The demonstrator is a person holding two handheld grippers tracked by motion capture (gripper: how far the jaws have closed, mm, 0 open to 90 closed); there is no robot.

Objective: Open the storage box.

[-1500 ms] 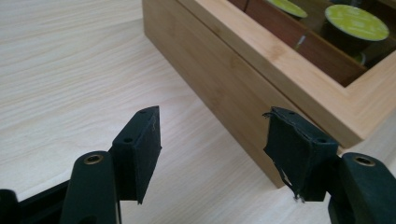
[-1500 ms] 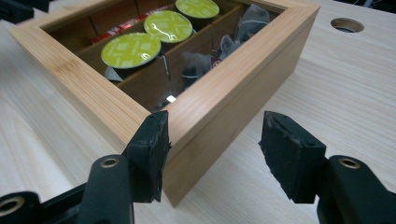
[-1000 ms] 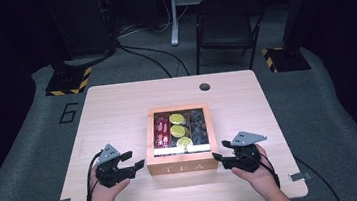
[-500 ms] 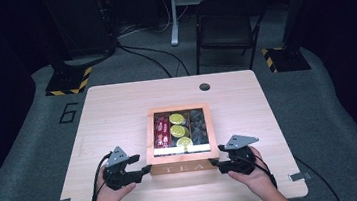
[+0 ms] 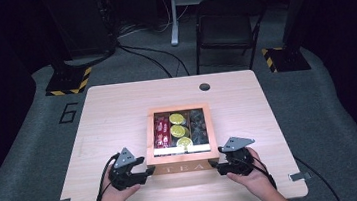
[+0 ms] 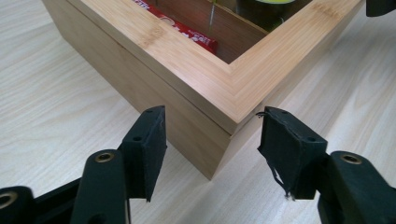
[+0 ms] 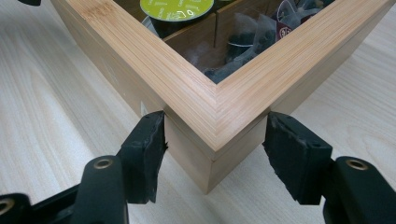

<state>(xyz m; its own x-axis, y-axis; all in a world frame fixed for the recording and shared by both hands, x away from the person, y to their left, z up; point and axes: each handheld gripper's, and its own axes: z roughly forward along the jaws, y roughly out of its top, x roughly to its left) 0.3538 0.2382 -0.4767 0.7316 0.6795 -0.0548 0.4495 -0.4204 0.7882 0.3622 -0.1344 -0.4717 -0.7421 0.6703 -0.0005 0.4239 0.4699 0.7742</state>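
A wooden tea box [image 5: 183, 168] marked TEA sits mid-table with its front toward me. It holds red packets [image 5: 161, 130], green-topped capsules [image 5: 178, 129] and dark sachets [image 5: 198, 126]. My left gripper [image 5: 146, 171] straddles the box's near-left corner [image 6: 219, 116]. Its jaws have just been closing, and the pads now meet the two faces of that corner. My right gripper [image 5: 211, 165] is shut on the near-right corner [image 7: 212, 121], with its pads [image 7: 149, 140] pressed to the walls under the rim. A green capsule [image 7: 176, 8] and dark sachets [image 7: 252, 37] lie just inside.
The light wood table [image 5: 117, 112] has a round cable hole [image 5: 204, 86] near its far edge. Beyond the table stand a black chair [image 5: 224, 25] and a stand base with yellow-black tape [image 5: 66, 82]. Cables trail from both grippers toward me.
Both grippers have slid inward along the table onto the front corners of the box. The left jaws have narrowed around their corner. The box has not moved.
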